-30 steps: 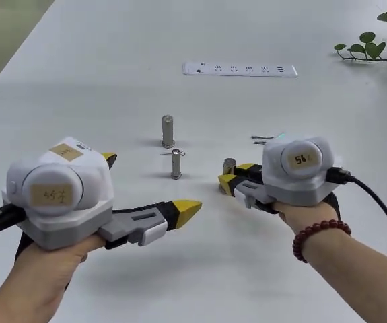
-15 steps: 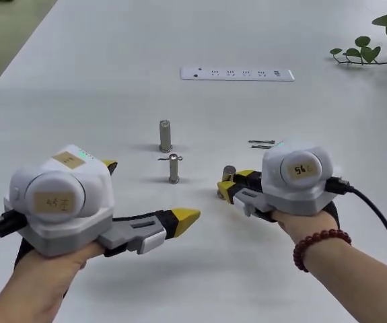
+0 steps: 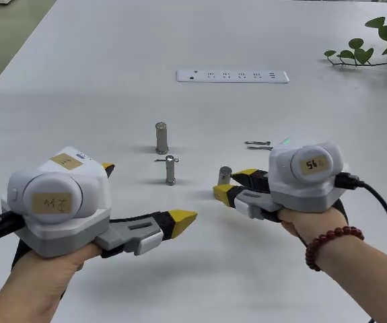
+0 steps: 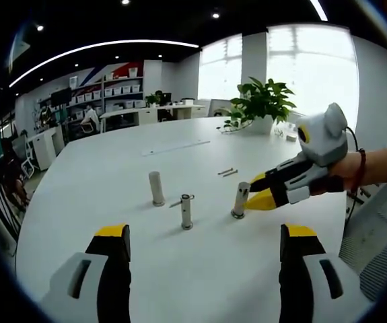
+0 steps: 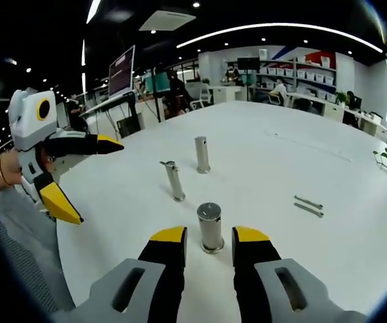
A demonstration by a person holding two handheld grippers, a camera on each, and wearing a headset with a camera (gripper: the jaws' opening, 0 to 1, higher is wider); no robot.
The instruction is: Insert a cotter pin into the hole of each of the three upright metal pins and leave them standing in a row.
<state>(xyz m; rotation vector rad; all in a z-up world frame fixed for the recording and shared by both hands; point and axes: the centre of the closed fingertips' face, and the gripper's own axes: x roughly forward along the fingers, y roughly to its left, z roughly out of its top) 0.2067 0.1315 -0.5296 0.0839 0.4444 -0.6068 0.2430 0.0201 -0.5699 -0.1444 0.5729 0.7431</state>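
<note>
Head view: the left gripper [image 3: 146,192] sits at 7 o'clock, held from beneath by the left hand [image 3: 48,266]. Its jaws are spread wide, empty, and aimed toward 3 o'clock. The right gripper [image 3: 233,183] at 4 o'clock points toward 9 o'clock, jaws narrow, flanking the near pin [image 3: 225,175] with slim gaps either side. The mid pin [image 3: 170,169] carries a cotter [image 3: 160,160]; the far pin [image 3: 161,137] stands at its 12 o'clock. Two loose cotters [image 3: 258,144] lie at the near pin's 1 o'clock.

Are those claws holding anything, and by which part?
Nothing is held. The left gripper is open and empty; the right gripper, jaws open, frames the nearest metal pin without gripping it.
</note>
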